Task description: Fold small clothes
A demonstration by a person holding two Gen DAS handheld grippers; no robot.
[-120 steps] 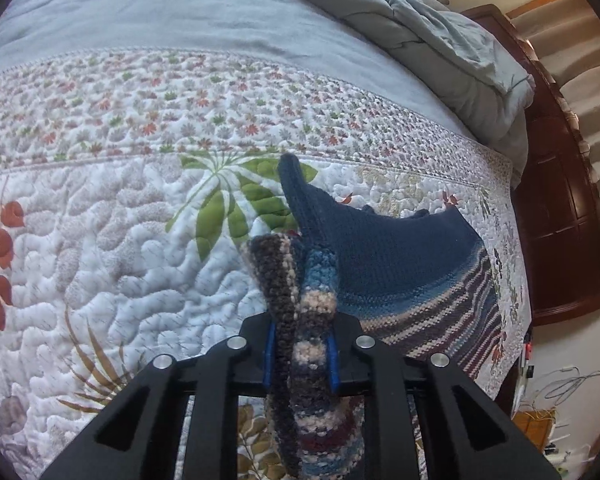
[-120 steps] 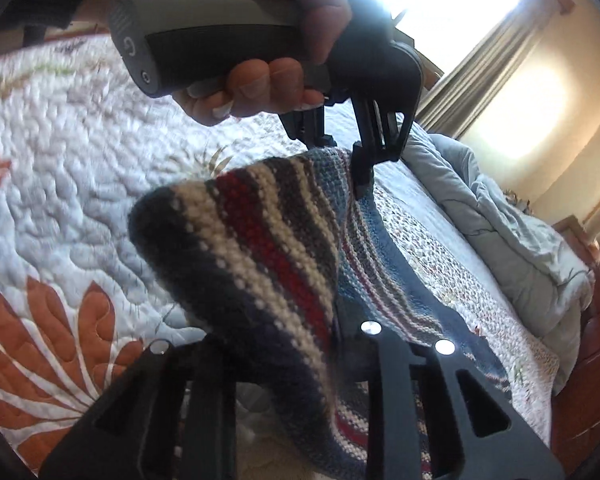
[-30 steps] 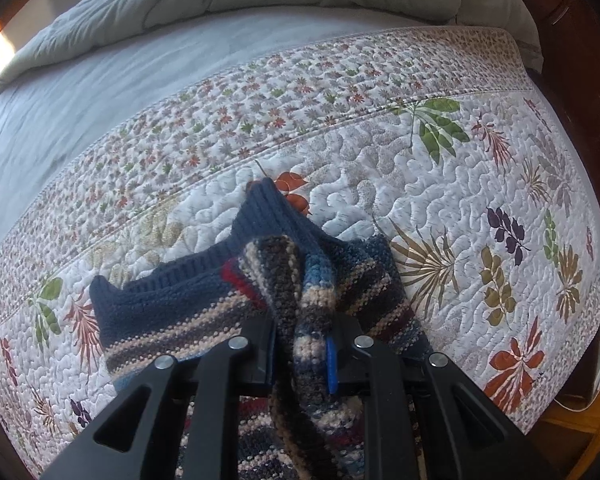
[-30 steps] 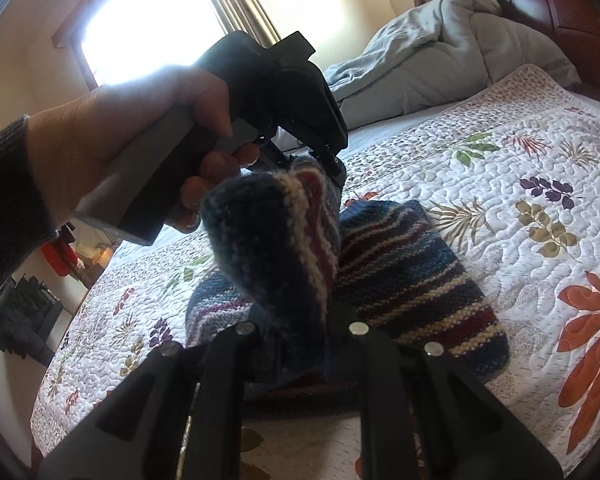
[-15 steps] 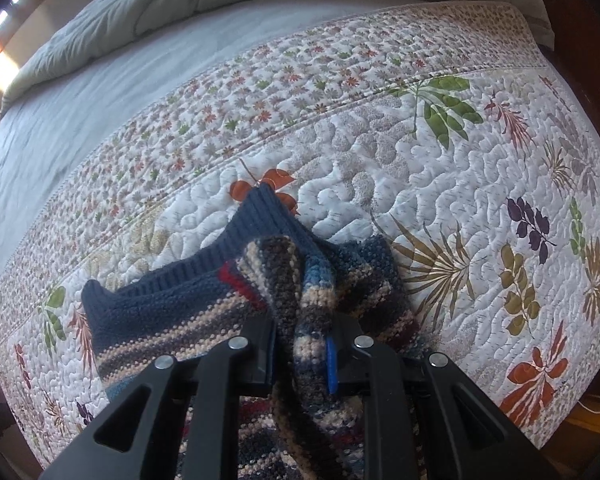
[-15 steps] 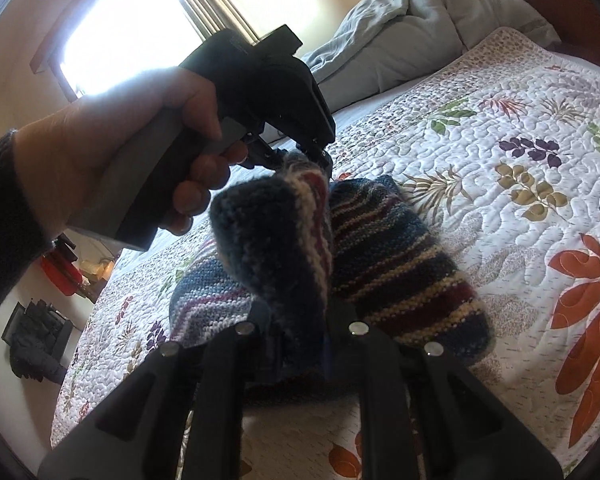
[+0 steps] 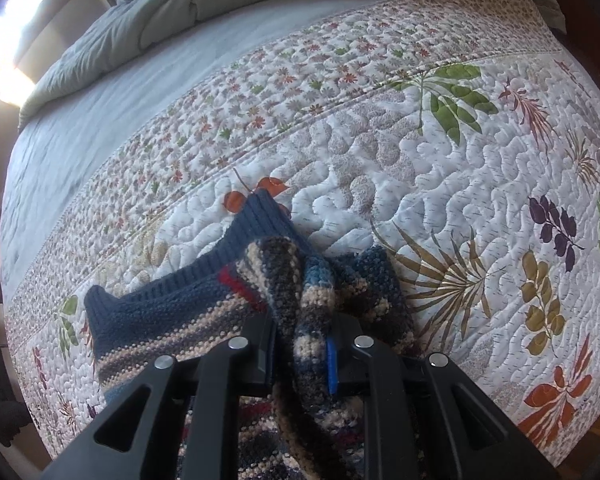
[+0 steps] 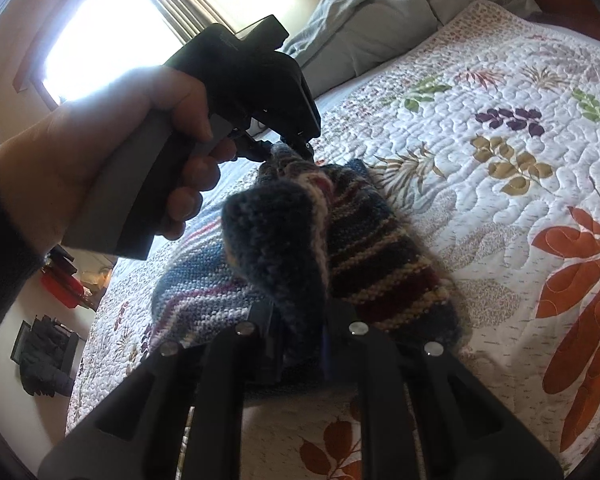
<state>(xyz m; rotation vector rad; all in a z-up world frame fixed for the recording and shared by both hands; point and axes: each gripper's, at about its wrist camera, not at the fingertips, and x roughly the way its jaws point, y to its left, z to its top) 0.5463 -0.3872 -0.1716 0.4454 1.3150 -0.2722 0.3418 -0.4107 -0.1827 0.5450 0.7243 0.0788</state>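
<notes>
Sweater (image 7: 172,320) hem pinched in both my grippers, left (image 7: 300,356) and right (image 8: 296,344), body draped ahead on the quilt (image 7: 440,184). I should lower both corners level, aligned over the collar.

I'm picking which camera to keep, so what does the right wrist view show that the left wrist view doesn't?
Only the right wrist view shows the hand holding the left claw, plus the bright window. Only the left wrist view shows the sweater's plain blue ribbed edge. Both show the striped knit sweater pinched in a claw, the floral quilt and the grey comforter.
</notes>
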